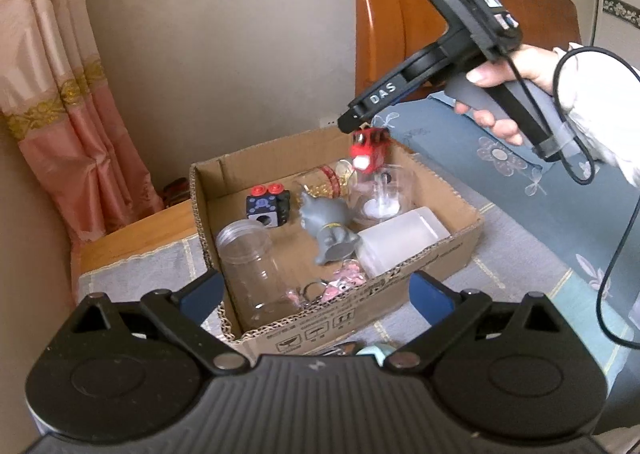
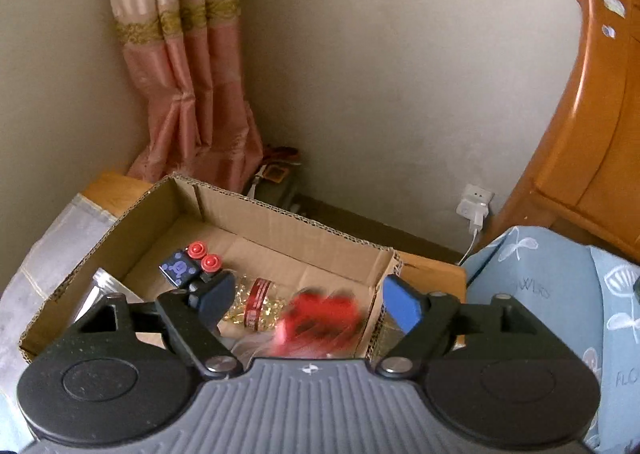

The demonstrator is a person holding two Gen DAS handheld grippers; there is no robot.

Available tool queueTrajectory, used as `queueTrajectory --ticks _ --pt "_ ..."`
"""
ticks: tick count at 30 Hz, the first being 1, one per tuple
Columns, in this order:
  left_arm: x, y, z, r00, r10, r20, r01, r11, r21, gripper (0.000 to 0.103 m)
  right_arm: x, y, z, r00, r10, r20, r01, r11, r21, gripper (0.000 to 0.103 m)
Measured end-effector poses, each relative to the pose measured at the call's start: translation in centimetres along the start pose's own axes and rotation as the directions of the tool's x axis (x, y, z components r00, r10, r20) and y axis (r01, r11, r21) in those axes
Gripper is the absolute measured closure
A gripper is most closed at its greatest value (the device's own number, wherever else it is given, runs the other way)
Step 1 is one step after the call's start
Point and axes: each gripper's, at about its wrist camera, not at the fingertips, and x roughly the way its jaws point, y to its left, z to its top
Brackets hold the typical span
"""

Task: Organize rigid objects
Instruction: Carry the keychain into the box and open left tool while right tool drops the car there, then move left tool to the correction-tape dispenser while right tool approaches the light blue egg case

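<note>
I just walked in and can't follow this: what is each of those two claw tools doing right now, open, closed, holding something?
Left gripper: open, holding nothing.
Right gripper: open; the red toy train, blurred, is below its fingers, over the cardboard box.

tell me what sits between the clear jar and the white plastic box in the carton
In the left wrist view, a grey cat figure lies between the clear jar and the white plastic box inside the carton, with pink trinkets nearer the front wall.
</note>
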Motion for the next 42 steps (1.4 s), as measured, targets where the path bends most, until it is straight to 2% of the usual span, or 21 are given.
queueTrajectory --ticks 2,9,16,22,25,31,34,37,42 --pt "-0.2 -0.1 -0.1 1.000 0.007 0.011 -0.007 1.000 -0.002 0.004 -0.3 -0.2 -0.6 1.000 0.001 0.002 -0.001 1.000 0.009 0.018" --pt "-0.8 -0.6 -0.9 0.999 0.019 0.044 -0.019 1.000 -0.016 0.004 -3.4 0.5 -2.9 1.000 -0.008 0.028 0.008 1.000 0.010 0.000" --pt "-1.9 -1.2 -2.3 0.996 0.078 0.048 -0.076 0.996 -0.050 0.002 -6.9 2.4 -5.9 0.999 -0.006 0.052 0.004 1.000 0.025 0.000" --pt "-1.8 -1.5 -4.8 0.988 0.152 0.009 -0.150 0.982 -0.118 0.001 -9.0 4.6 -10.7 0.996 0.009 0.083 -0.015 0.998 0.065 0.000" --pt "-1.4 -1.3 -6.4 0.987 0.161 -0.017 -0.161 0.972 -0.171 0.001 -8.9 5.9 -13.2 0.997 0.026 0.074 -0.032 0.996 0.083 0.000" --pt "-0.8 -0.2 -9.0 0.974 0.210 -0.086 -0.226 0.934 -0.275 0.001 -6.8 7.8 -16.6 0.998 0.058 0.015 -0.060 0.985 0.161 0.000" --pt "-0.9 0.3 -9.6 0.966 0.235 -0.106 -0.256 0.922 -0.291 0.001 -5.6 8.7 -17.4 0.998 0.064 -0.017 -0.060 0.984 0.166 0.000" --pt "-1.2 0.8 -10.1 0.958 0.261 -0.118 -0.285 0.910 -0.302 0.001 -4.7 9.7 -17.9 0.994 0.102 -0.034 -0.094 0.979 0.178 0.000" --pt "-1.4 1.7 -10.7 0.949 0.284 -0.138 -0.314 0.892 -0.325 0.001 -3.6 11.9 -18.0 0.992 0.126 -0.025 -0.121 0.982 0.147 0.000"
